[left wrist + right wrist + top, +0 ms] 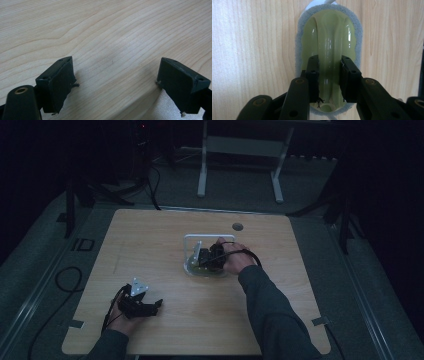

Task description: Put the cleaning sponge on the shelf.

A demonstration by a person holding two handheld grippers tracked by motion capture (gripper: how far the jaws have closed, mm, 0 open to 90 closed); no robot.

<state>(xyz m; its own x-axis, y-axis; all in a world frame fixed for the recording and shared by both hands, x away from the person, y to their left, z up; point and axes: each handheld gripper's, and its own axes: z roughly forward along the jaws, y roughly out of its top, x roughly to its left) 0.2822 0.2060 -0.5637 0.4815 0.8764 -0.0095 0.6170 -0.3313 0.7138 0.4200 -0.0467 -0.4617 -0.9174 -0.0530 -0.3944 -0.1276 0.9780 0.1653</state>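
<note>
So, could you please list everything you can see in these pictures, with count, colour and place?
Scrubbing pad with handle: one, pale green glossy handle on a grey-blue sponge base, flat on the table near its middle, the right gripper's jaws closed on its raised ridge.
White frame: one, just behind the pad; what it is I cannot tell.
Table: one, light wood, with a small round grey port near its far edge.
White stand: one, on the floor beyond the table.
Left gripper: black, jaws wide apart over bare wood, at the near left.
Right gripper: black, on the pad's handle.
Hand and grey sleeve: the person's right.
</note>
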